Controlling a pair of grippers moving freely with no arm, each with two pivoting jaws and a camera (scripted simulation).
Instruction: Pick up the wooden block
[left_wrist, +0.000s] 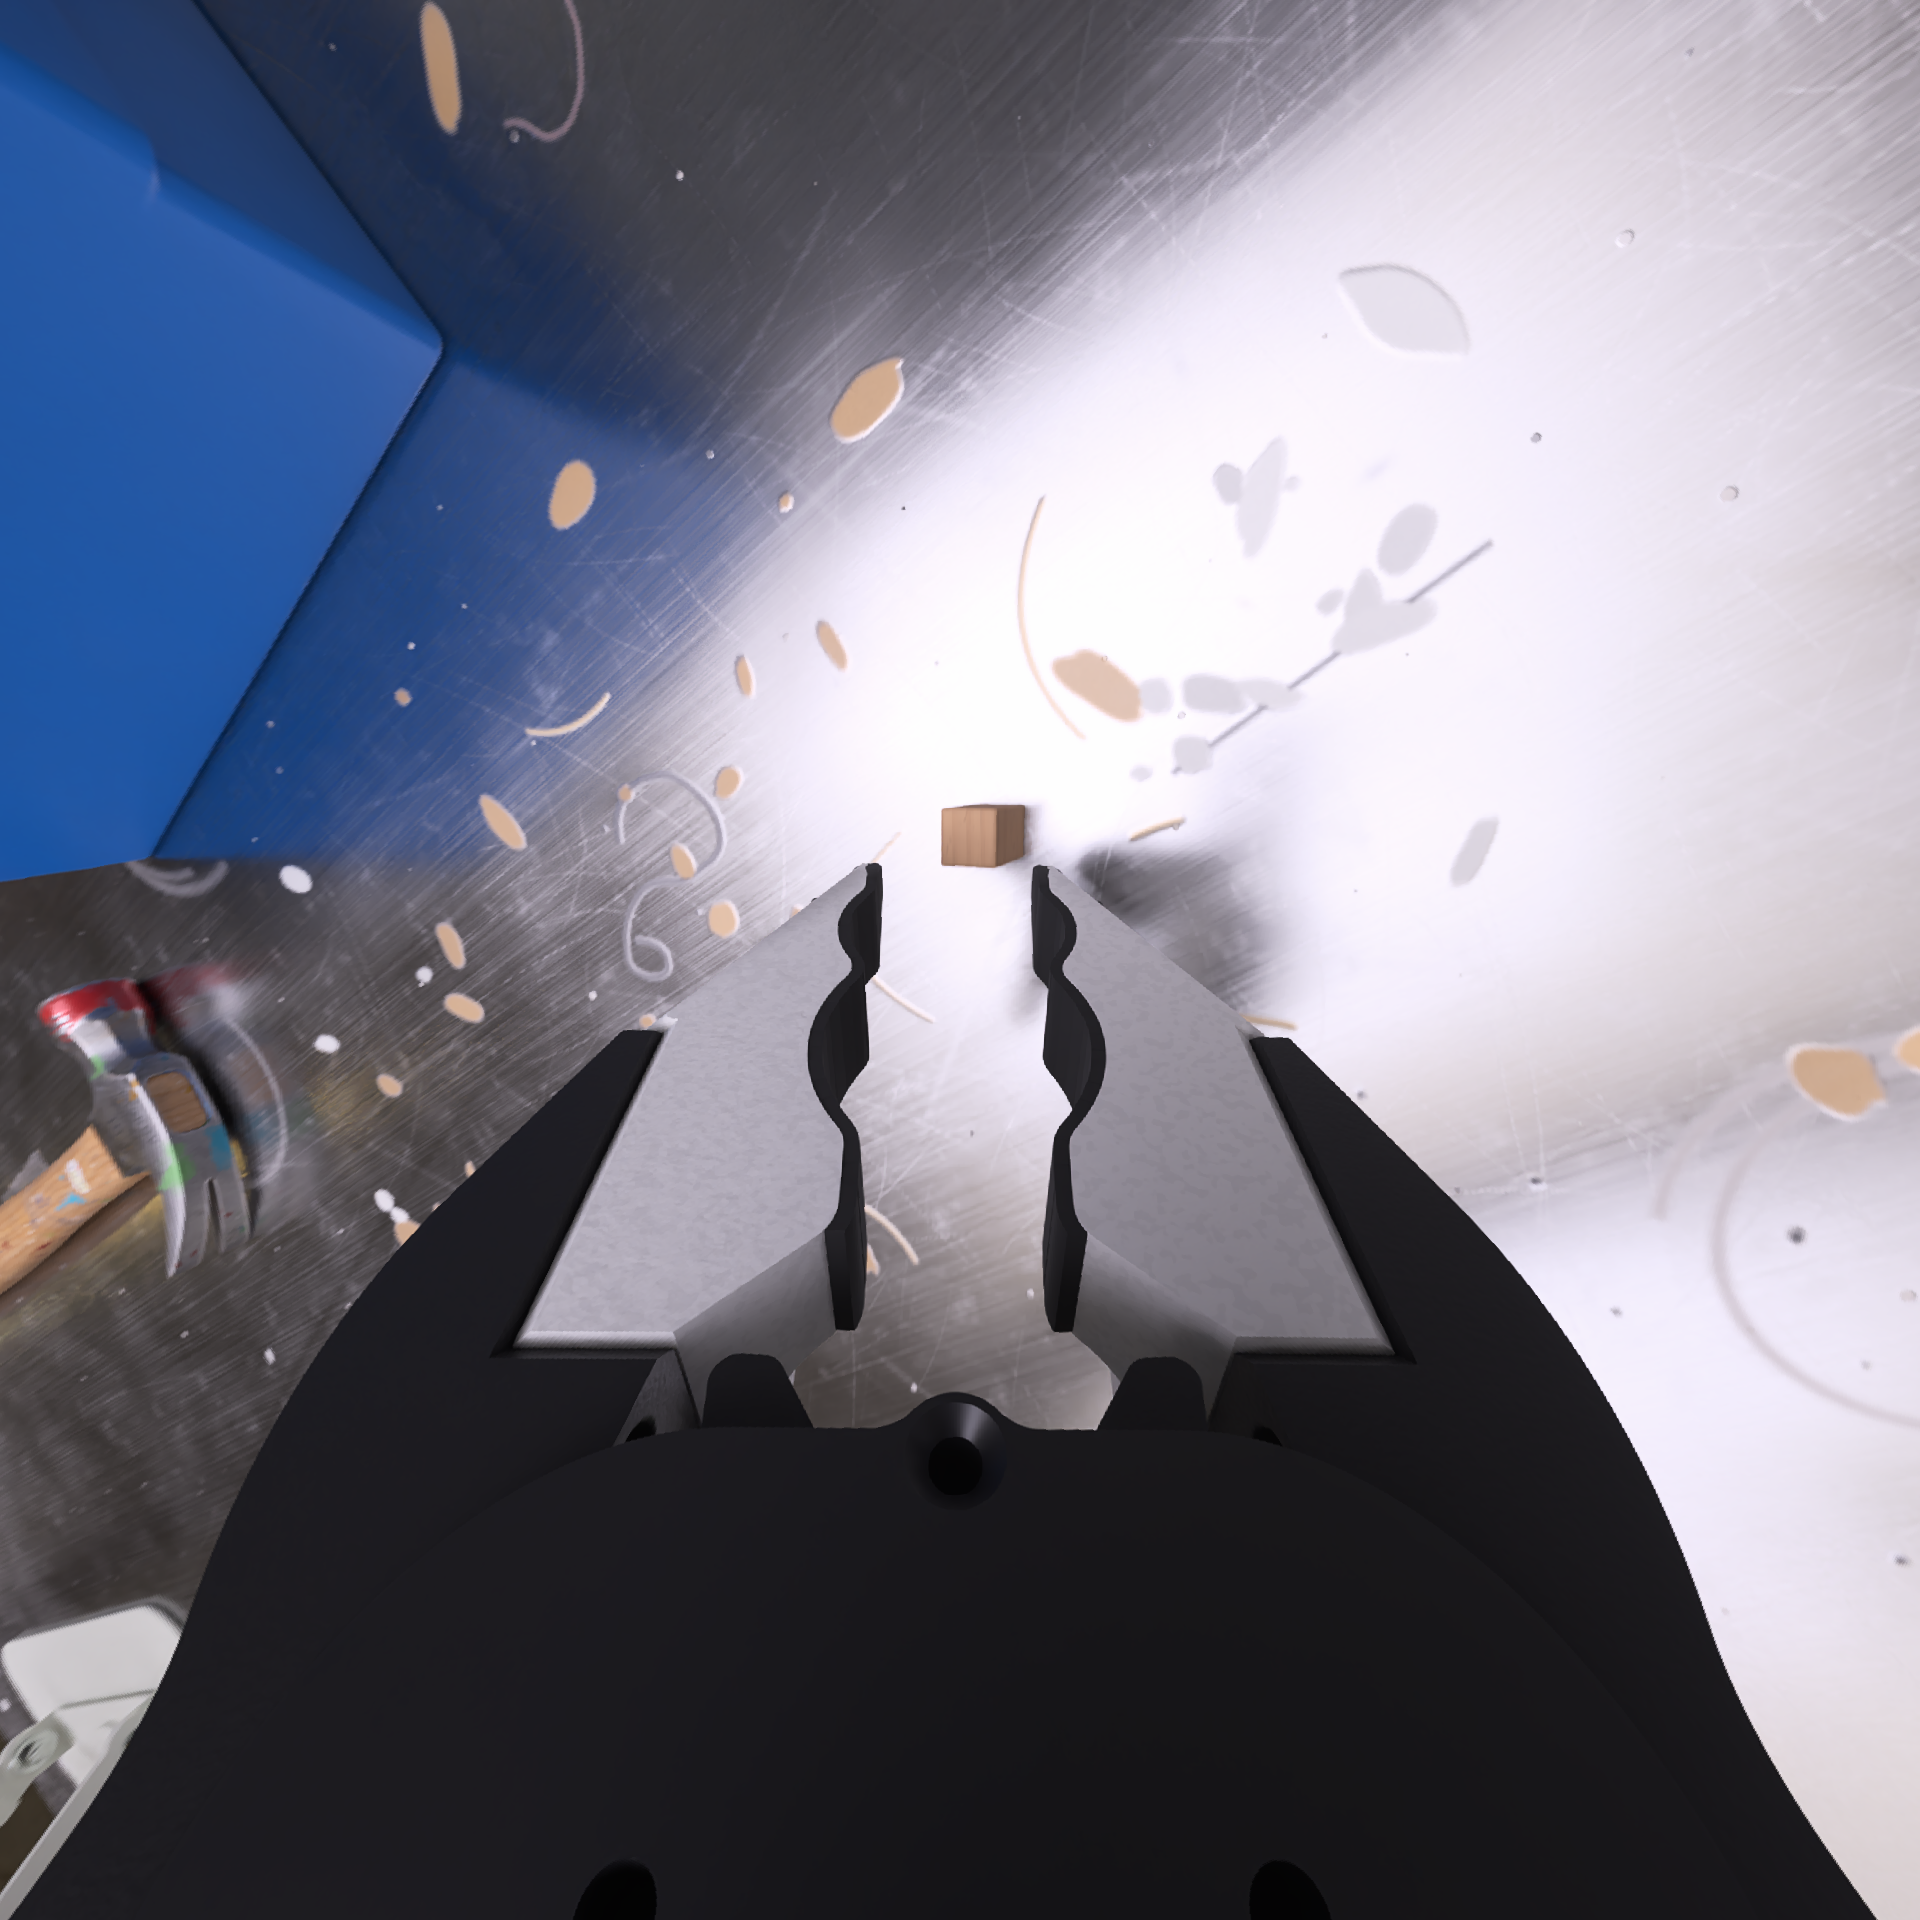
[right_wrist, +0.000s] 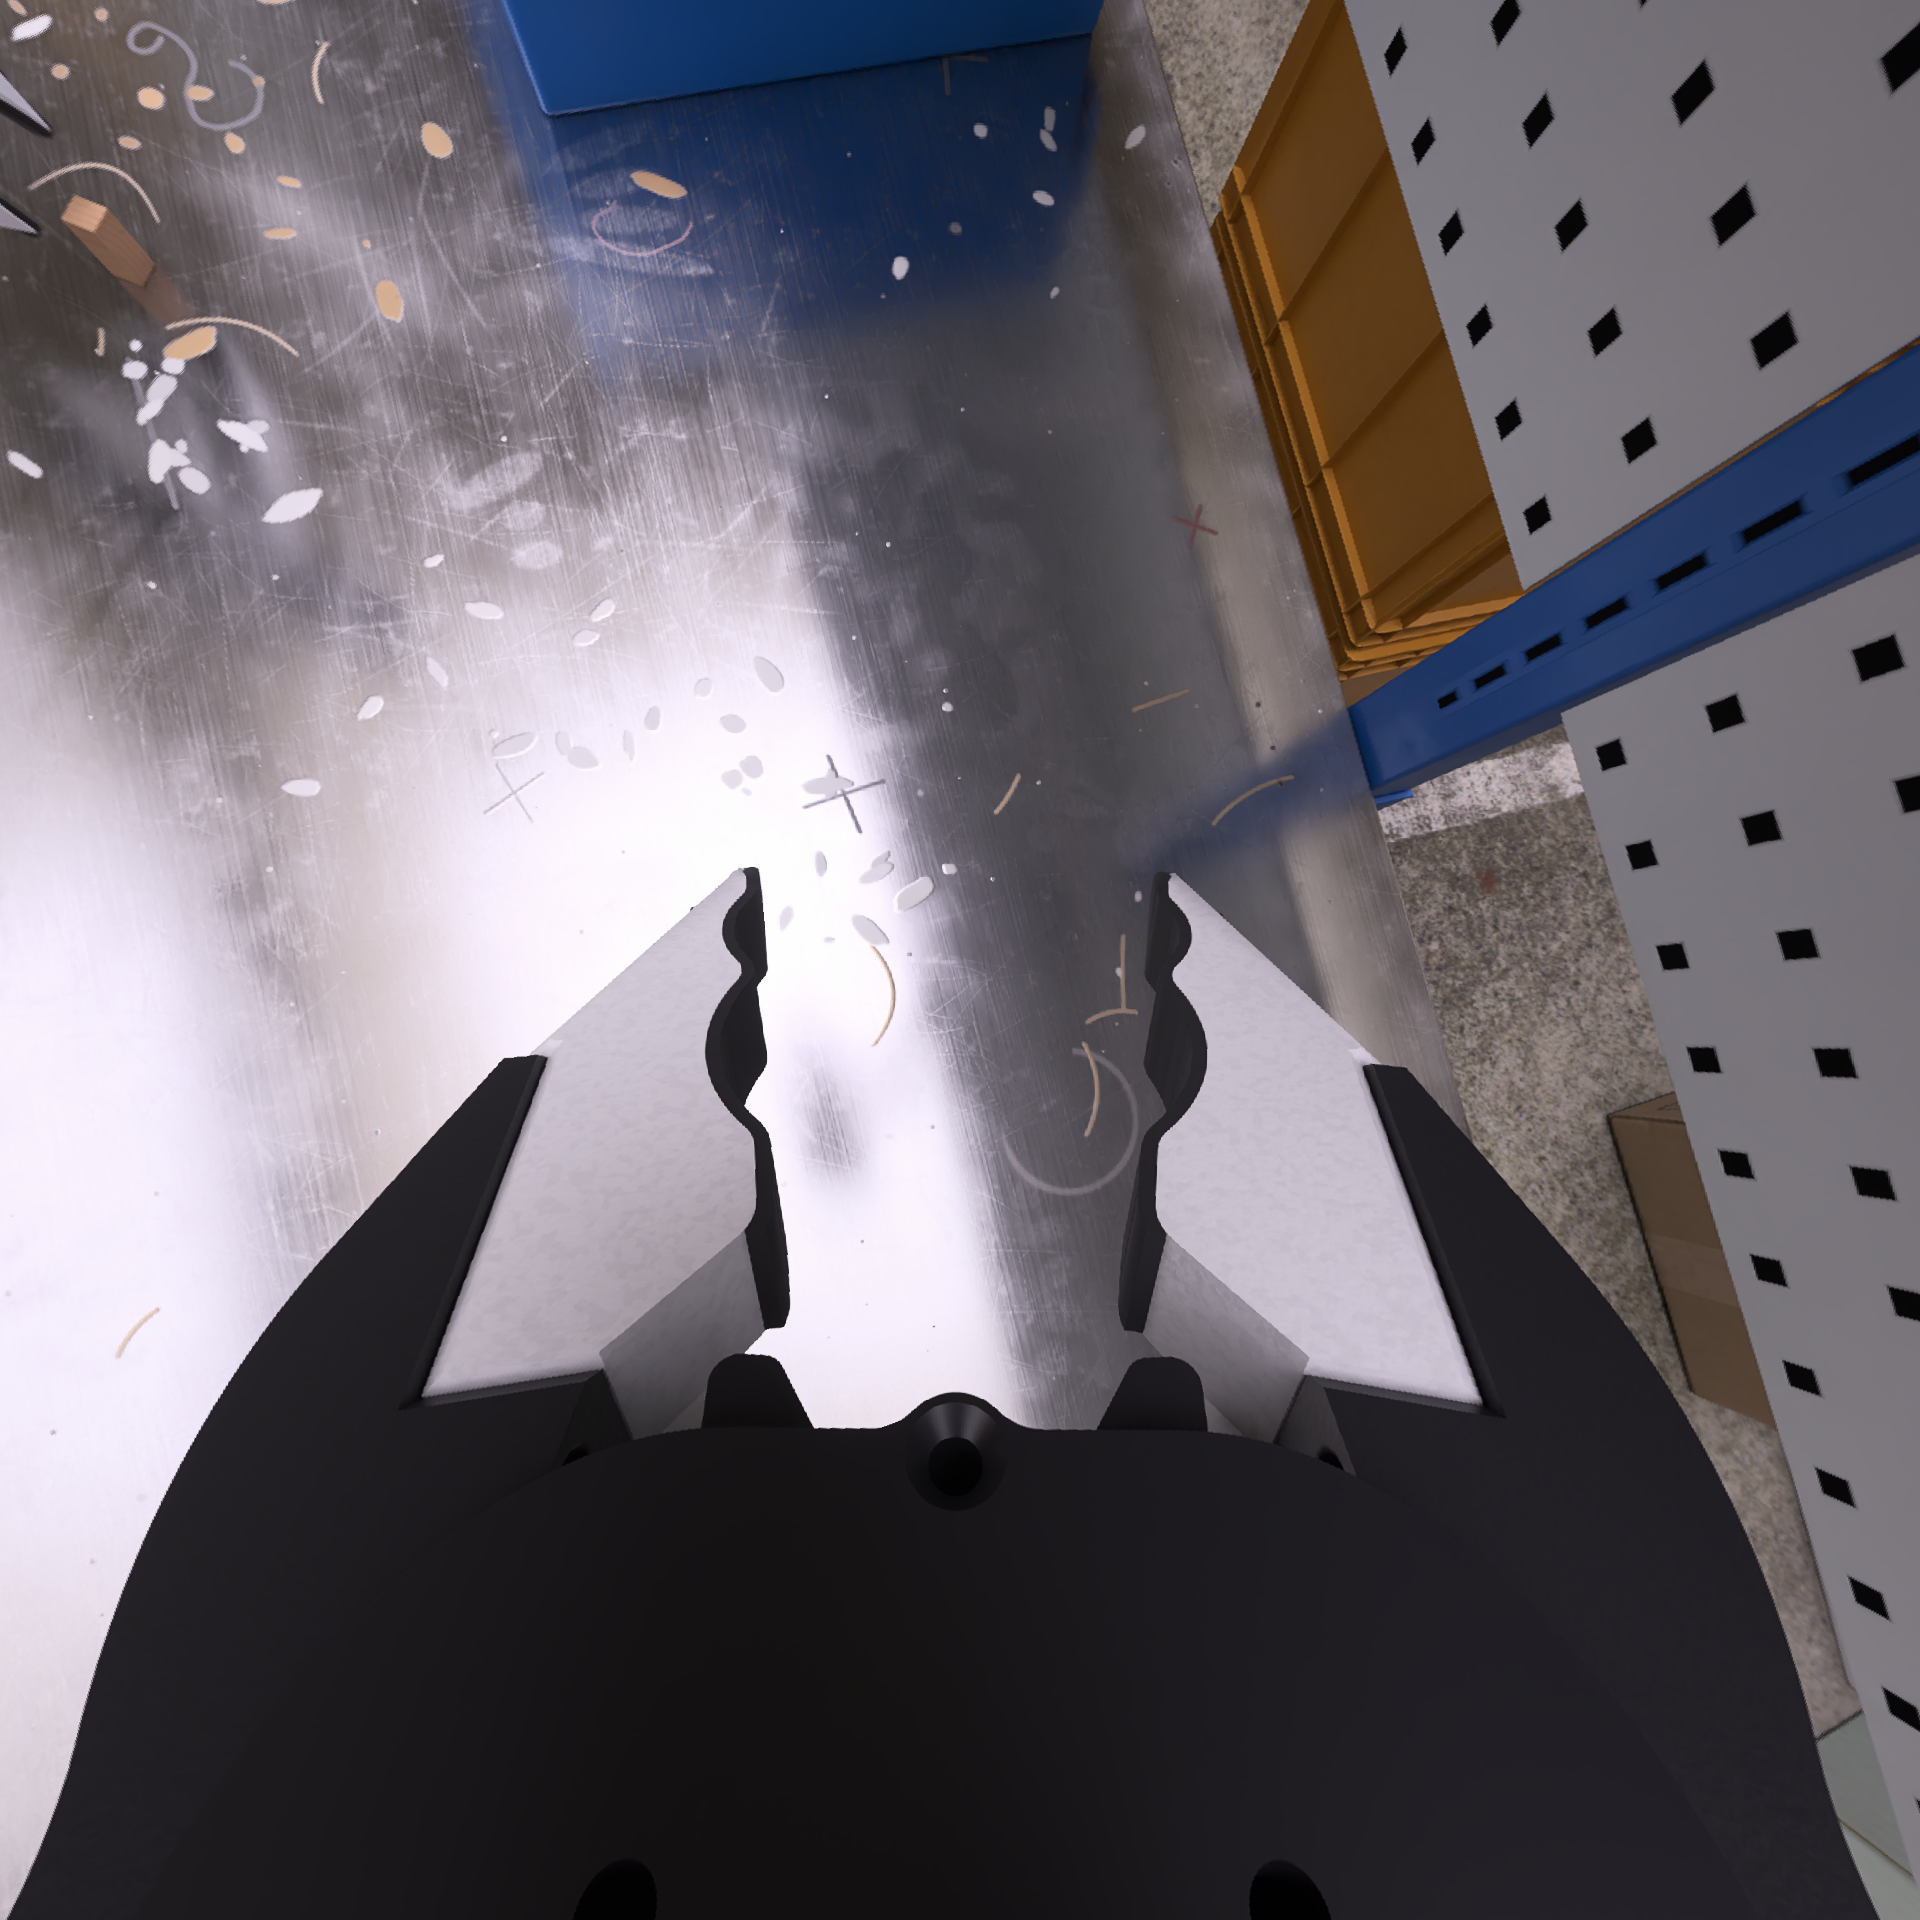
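Observation:
A small wooden block (left_wrist: 981, 834) sits on the scratched metal table (left_wrist: 1455, 935), just beyond my left gripper's fingertips and in line with the gap between them. My left gripper (left_wrist: 957, 883) is open and empty, above the table. In the right wrist view the wooden block (right_wrist: 109, 249) lies at the far upper left, with the tips of the other gripper at the left edge beside it. My right gripper (right_wrist: 957, 883) is open and empty over the metal table (right_wrist: 623, 520), far from the block.
A large blue box (left_wrist: 177, 468) stands left of the block and shows at the top of the right wrist view (right_wrist: 800, 42). A hammer (left_wrist: 135, 1122) lies at the left. A white object (left_wrist: 73, 1704) sits at lower left. Orange bins (right_wrist: 1351, 395) and a perforated grey rack (right_wrist: 1714, 727) stand beyond the table's right edge.

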